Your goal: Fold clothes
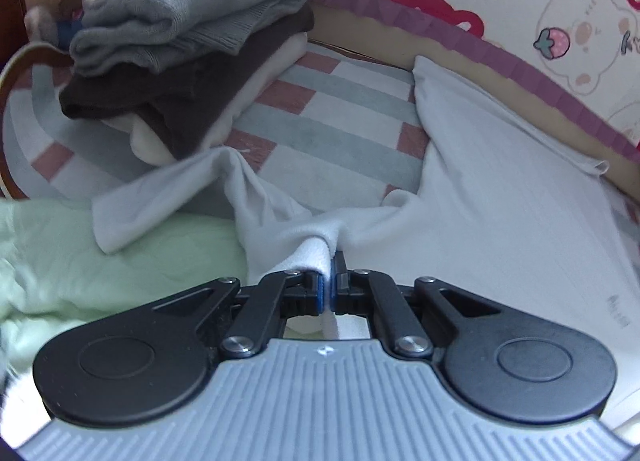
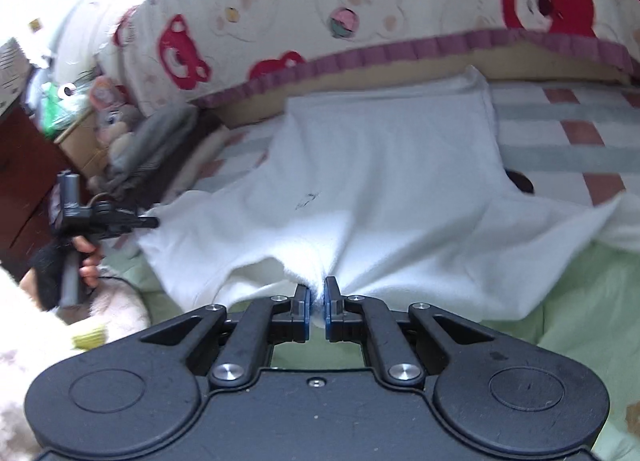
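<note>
A white fleece garment [image 1: 500, 221] lies spread on the striped bed cover [image 1: 332, 117], reaching to the far edge by the bear-print quilt. My left gripper [image 1: 330, 281] is shut on a bunched fold of its near edge; a sleeve [image 1: 160, 197] trails off to the left. In the right wrist view the same white garment [image 2: 384, 165] fans out ahead, and my right gripper [image 2: 317, 301] is shut on its near hem. The left gripper [image 2: 148, 223], held by a hand, shows at the left of that view, at the garment's left edge.
A stack of folded clothes [image 1: 188, 45], grey on dark brown on cream, sits at the back left. Pale green bedding [image 1: 80, 261] lies under the near edge. A bear-print quilt [image 2: 360, 1] with a purple border runs along the back. Plush toys [image 2: 116, 121] crowd the far left corner.
</note>
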Available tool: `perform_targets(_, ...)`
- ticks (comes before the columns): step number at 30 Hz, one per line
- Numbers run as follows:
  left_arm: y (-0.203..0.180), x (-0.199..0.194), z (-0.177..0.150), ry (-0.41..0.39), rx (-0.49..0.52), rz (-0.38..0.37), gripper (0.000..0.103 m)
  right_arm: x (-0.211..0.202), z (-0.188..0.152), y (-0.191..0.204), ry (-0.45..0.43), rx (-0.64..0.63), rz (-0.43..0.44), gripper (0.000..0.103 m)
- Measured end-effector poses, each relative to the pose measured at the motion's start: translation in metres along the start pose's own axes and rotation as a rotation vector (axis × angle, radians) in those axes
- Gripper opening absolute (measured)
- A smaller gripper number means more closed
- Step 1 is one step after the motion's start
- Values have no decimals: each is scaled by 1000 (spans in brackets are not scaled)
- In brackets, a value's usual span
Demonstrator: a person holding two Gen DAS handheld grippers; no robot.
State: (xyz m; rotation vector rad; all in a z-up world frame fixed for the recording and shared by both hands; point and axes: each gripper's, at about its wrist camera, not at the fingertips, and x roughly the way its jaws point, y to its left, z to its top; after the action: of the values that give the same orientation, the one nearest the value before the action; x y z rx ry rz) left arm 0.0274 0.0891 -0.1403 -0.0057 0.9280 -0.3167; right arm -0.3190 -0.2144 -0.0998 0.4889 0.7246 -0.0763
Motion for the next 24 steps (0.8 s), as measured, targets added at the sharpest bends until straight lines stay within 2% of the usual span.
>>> perform_targets(3, -1, 14, -1, 54, 22, 23, 3, 29, -25, -11, 125, -49, -79, 7)
perform_targets(5, -3, 22, -1, 82, 40, 40, 3, 50, -44, -20, 180, -21, -85, 7)
perform_targets(12, -4, 19, 5, 71, 71, 88, 4, 48, -54, -32, 139, 59, 32, 7)
perform_targets(17, -15, 24, 2, 103, 110, 147, 8, 65, -69, -31, 208, 47, -3, 8)
perform_targets(18, -19, 21, 2, 114, 106, 148, 9, 68, -70, -28, 219, 38, -11, 8)
perform_targets(20, -27, 12, 3, 138, 87, 141, 20, 68, -71, -30, 228, 74, 0, 10)
perform_targets(22, -46, -6, 0, 108, 92, 92, 32, 65, -72, -34, 237, 118, 18, 13)
perform_targets(24, -76, -22, -9, 78, 142, 10, 39, 62, -74, -38, 255, 153, 33, 14)
